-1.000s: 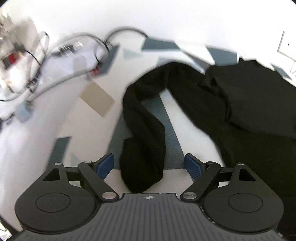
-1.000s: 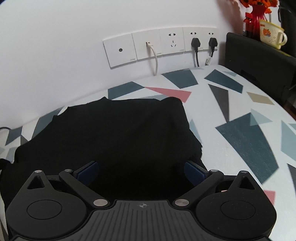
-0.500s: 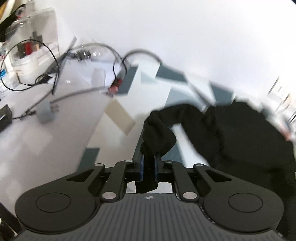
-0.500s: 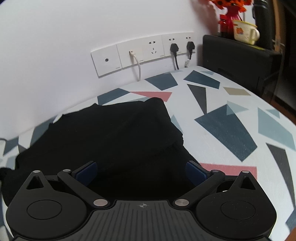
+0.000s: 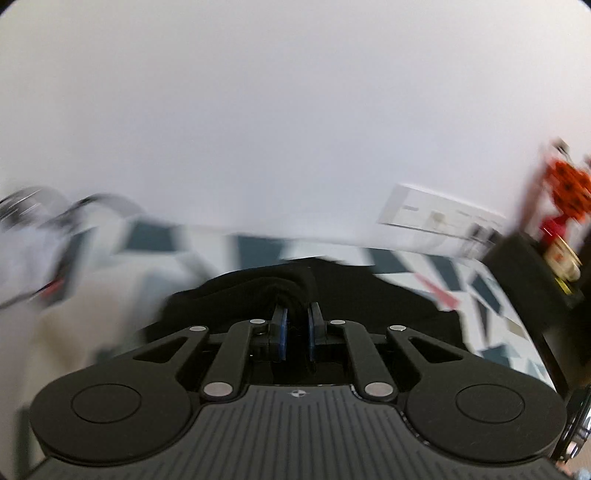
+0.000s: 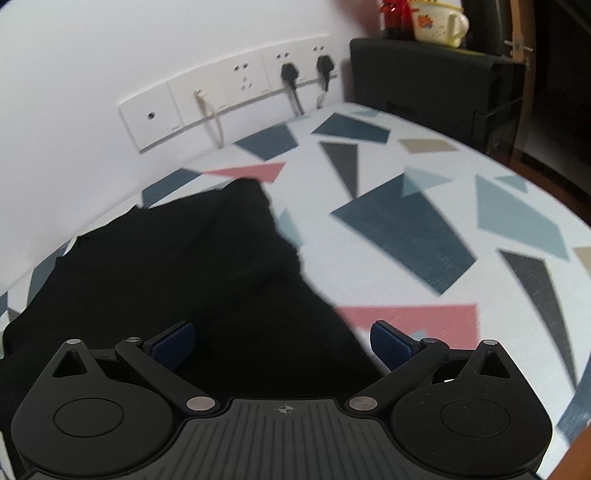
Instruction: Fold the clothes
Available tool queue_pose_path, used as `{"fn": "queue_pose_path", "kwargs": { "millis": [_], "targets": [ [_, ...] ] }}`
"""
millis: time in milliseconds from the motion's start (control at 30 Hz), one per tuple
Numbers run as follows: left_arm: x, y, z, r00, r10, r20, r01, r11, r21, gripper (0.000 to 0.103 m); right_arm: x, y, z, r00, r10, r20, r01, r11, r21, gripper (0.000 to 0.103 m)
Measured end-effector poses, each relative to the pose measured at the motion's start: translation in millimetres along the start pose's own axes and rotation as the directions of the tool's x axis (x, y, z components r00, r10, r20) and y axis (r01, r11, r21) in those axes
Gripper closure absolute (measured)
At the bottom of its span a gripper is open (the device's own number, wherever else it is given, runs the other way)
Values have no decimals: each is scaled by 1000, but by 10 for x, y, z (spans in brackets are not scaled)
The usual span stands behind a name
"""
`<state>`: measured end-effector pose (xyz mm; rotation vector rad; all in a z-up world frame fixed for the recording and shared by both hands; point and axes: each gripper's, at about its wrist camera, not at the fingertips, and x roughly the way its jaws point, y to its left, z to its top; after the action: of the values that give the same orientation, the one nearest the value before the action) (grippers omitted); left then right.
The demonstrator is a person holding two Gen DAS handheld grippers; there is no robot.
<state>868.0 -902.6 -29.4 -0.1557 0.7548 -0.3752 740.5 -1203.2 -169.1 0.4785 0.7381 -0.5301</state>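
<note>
Right wrist view: one black garment point(image 6: 177, 266) runs from 6 toward 12 o'clock on the bench point(image 6: 424, 229); right gripper point(image 6: 282, 341) fingers spread wide, empty; left gripper point(image 5: 295, 325) fingers pinch its sleeve.

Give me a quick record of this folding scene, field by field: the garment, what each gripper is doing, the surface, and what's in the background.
garment: black garment, spread on the table, partly bunched
left gripper: left gripper shut on the garment's sleeve
right gripper: right gripper open, over the garment's near edge, holding nothing
surface: tablecloth, white with blue, grey and pink shapes
background: wall sockets with two black plugs; cup on a black box
image quality: left wrist view blurred
</note>
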Motion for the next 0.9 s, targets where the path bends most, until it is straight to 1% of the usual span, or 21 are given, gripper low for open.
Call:
{"fn": "queue_pose_path", "kwargs": {
  "millis": [67, 133, 200, 233, 267, 300, 333, 400, 467, 533, 567, 600, 633, 667, 700, 733, 767, 800, 833, 867, 900],
  "targets": [
    [388, -358, 83, 999, -44, -26, 45, 998, 40, 92, -6, -126, 37, 1000, -11, 22, 11, 1000, 1, 2],
    [865, -644, 98, 996, -67, -57, 69, 997, 43, 90, 8, -201, 58, 1000, -17, 25, 17, 1000, 4, 2],
    [1328, -890, 28, 994, -54, -95, 61, 995, 79, 76, 27, -266, 78, 999, -23, 24, 23, 1000, 7, 2],
    [1522, -1012, -19, 991, -36, -126, 51, 992, 116, 57, 36, -299, 88, 999, -26, 23, 26, 1000, 8, 2],
    [1627, -1106, -76, 988, -26, -153, 49, 987, 154, 42, 45, -332, 98, 999, -29, 22, 28, 1000, 10, 2],
    [1691, -1183, -137, 984, -21, -175, 54, 981, 187, 41, 54, -364, 108, 999, -31, 22, 31, 999, 11, 2],
    [1667, -1215, -182, 983, -44, -180, 81, 976, 204, 41, 63, -397, 118, 999, -34, 21, 34, 999, 12, 3],
    [1492, -1195, -233, 980, -110, -164, 145, 964, 222, 37, 81, -463, 138, 999, -40, 20, 40, 999, 15, 3],
    [1220, -997, -237, 988, -112, -105, 134, 963, 235, 28, 99, -528, 158, 999, -46, 19, 45, 999, 18, 3],
    [950, -764, -235, 994, -98, -40, 104, 967, 234, 24, 112, -537, 194, 999, -35, 22, 35, 999, 13, 3],
    [823, -600, -252, 997, -72, -10, 73, 973, 217, 21, 115, -490, 227, 1000, -15, 26, 15, 1000, 2, 3],
    [696, -415, -280, 999, -41, 19, 37, 980, 196, 21, 117, -443, 261, 1000, 4, 31, -4, 1000, -9, 5],
    [584, -232, -327, 999, 1, 40, -8, 985, 174, 21, 119, -397, 294, 999, 24, 35, -23, 1000, -20, 5],
    [508, -49, -390, 997, 58, 46, -64, 986, 154, 21, 131, -336, 323, 998, 50, 38, -49, 998, -32, 7],
    [478, 118, -453, 993, 115, 33, -118, 983, 137, 21, 147, -269, 351, 996, 78, 42, -76, 996, -44, 9],
    [485, 269, -522, 986, 167, 4, -167, 978, 122, 21, 180, -179, 383, 993, 108, 38, -106, 993, -60, 10],
    [507, 420, -593, 976, 216, -30, -212, 972, 103, 21, 227, -77, 412, 990, 137, 30, -134, 988, -77, 13],
    [520, 542, -660, 968, 247, -50, -243, 967, 82, 21, 273, 27, 442, 986, 163, 20, -160, 983, -91, 17],
    [525, 645, -724, 961, 269, -61, -265, 962, 62, 22, 322, 137, 472, 981, 191, 9, -189, 976, -104, 19],
    [531, 732, -781, 956, 283, -74, -281, 959, 40, 24, 377, 255, 498, 975, 220, 1, -218, 969, -118, 24],
    [547, 797, -825, 953, 288, -93, -288, 958, 15, 25, 423, 370, 520, 970, 242, -3, -240, 961, -138, 25]
  ]
}}
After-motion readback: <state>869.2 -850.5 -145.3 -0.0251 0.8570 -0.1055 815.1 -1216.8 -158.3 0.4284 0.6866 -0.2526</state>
